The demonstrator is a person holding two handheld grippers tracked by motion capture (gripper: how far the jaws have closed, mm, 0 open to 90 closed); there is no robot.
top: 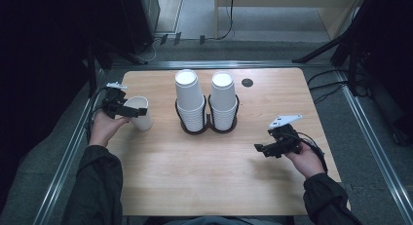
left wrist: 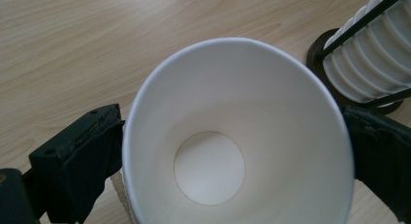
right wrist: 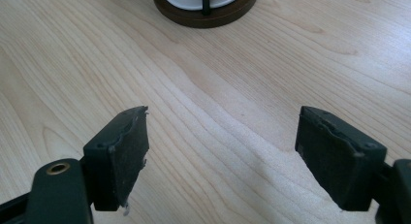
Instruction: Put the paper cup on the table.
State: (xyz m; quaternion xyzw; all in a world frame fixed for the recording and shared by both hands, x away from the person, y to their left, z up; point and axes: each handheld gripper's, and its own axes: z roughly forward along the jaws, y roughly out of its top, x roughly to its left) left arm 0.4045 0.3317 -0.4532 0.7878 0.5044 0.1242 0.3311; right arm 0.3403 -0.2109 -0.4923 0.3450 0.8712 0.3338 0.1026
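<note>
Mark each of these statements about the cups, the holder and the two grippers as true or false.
1. The single cup between the left gripper jaws stands mouth up. True.
2. The cup holder carries three stacks. False: two stacks of cups stand in it.
3. The right gripper holds a cup. False: its jaws are open over bare table.
4. The stacked cups are upside down. True.
5. The single cup is black. False: it is white.
</note>
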